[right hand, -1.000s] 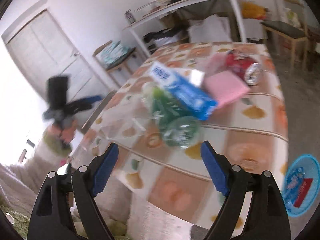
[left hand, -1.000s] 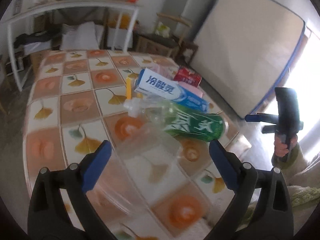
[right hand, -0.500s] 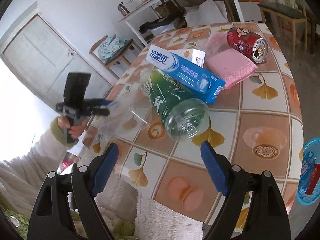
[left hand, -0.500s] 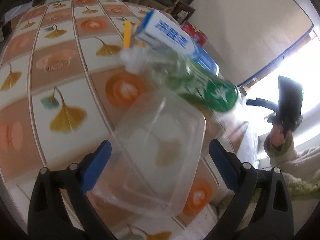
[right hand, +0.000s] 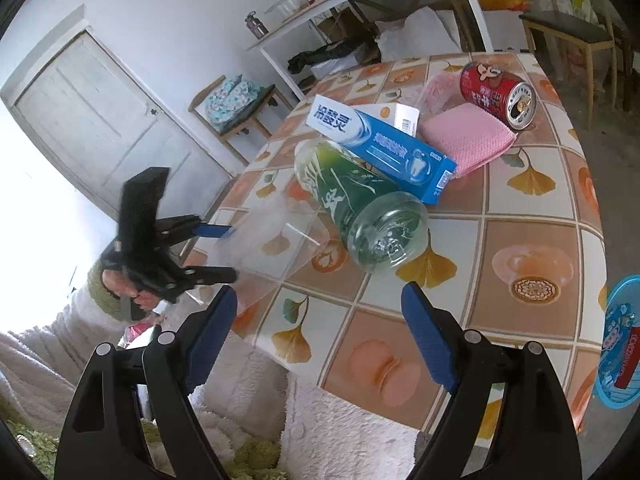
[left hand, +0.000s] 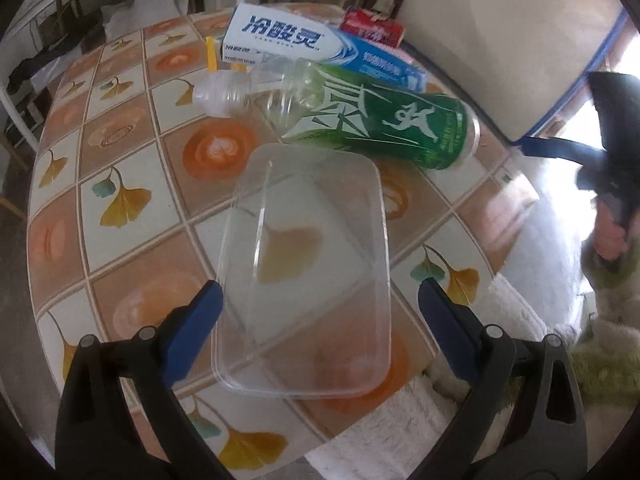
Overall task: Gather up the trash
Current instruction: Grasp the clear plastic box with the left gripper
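A clear plastic container (left hand: pixel 304 264) lies near the edge of the tiled table (left hand: pixel 120 208). My left gripper (left hand: pixel 319 300) is open and tilted down over it, with the container's near end between its fingers. The left pad is close to the rim and the right pad stands apart. Behind the container lie a green bottle (left hand: pixel 380 120), a blue-and-white toothpaste box (left hand: pixel 280 40) and a red can (left hand: pixel 372 30). My right gripper (right hand: pixel 318 296) hangs open off the table's edge with nothing between its fingers. It faces the green bottle (right hand: pixel 360 208), the clear container (right hand: pixel 276 240) and my left gripper (right hand: pixel 224 252).
A pink sponge (right hand: pixel 464 140) lies between the toothpaste box (right hand: pixel 384 148) and the red can (right hand: pixel 496 92). A yellow strip (left hand: pixel 210 54) lies beside the box. A blue dish (right hand: pixel 620 340) sits on the floor at right. White fluffy fabric (right hand: pixel 320 420) borders the table's near edge.
My left gripper has sunk, tilted further down and closed in on the clear container, which now lies between its fingers. The right gripper has hardly shifted.
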Available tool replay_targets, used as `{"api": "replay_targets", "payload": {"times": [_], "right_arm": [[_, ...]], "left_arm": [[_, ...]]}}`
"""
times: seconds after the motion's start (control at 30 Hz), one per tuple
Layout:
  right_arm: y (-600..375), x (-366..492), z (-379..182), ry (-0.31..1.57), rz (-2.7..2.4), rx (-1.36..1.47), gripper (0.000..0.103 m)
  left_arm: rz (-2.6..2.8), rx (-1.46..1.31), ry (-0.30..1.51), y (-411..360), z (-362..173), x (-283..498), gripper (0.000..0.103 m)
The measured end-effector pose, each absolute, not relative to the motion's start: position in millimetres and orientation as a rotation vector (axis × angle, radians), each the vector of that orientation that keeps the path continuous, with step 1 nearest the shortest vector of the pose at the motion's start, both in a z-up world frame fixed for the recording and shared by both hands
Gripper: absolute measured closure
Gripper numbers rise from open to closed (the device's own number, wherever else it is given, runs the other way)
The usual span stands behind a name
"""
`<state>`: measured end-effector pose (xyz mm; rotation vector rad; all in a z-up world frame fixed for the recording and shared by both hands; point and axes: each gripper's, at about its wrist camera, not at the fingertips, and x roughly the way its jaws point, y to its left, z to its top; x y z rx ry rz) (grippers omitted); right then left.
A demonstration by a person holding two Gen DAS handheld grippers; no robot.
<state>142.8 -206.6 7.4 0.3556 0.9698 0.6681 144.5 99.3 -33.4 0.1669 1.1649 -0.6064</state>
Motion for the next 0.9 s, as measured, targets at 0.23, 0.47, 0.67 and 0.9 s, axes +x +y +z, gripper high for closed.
{"api": "replay_targets", "payload": {"times": [0.23, 0.47, 0.67, 0.9], "right_arm": [[-207.5, 132.7, 14.2, 0.949, 0.646, 0.326, 0.021], [-180.0, 155.4, 26.4, 0.935, 0.653, 0.211, 0.021], [-136.4, 200.0, 28.2, 0.938, 0.607, 0.0, 0.021], [-113.0, 241.6, -10.9, 1.082, 0.476, -0.136, 0.023]], "left_arm": [[-0.548, 0.119, 1.234, 90.7, -44.4, 162.8, 0.009], [-0.515, 0.099, 1.242, 90.8, -47.8, 160.9, 0.017], [-0.478, 0.067, 1.209, 104.1, -46.7, 140.6, 0.017], [-0.357, -0.068, 1.146, 139.9, -44.9, 104.5, 0.017]]}}
